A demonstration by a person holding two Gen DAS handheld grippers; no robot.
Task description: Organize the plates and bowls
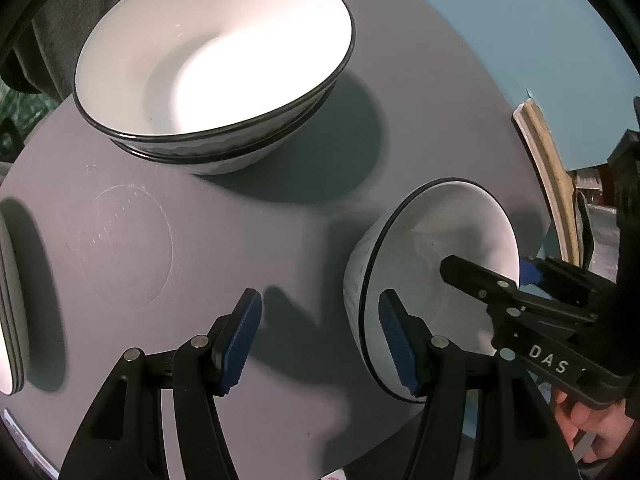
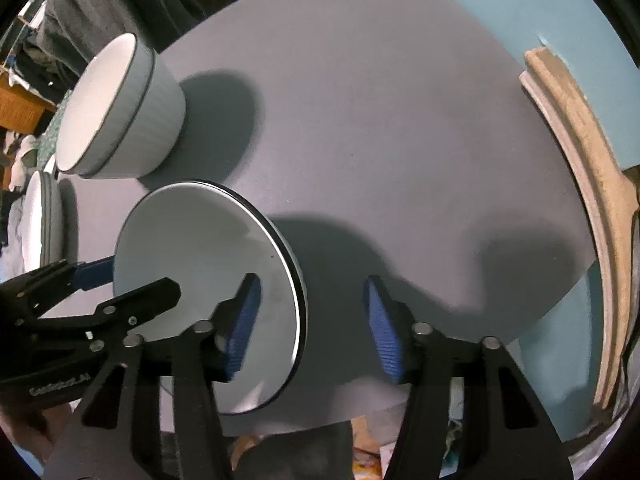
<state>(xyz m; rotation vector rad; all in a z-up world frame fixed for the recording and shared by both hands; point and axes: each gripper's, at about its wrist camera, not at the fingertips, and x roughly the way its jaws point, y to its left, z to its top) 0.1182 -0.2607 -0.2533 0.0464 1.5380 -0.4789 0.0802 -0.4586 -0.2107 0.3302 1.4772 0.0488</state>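
Both grippers are straddling opposite rims of the single bowl (image 1: 432, 280) near the tabletop's (image 1: 240, 240) front edge — left gripper (image 1: 320, 340) and right gripper (image 2: 312, 328) fingers spread, not yet pinching.

White bowl (image 2: 208, 264), black rim; grey table (image 2: 380, 120)

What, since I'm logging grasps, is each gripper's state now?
Left gripper: open, straddling the rim of the single bowl.
Right gripper: open, straddling the same rim.
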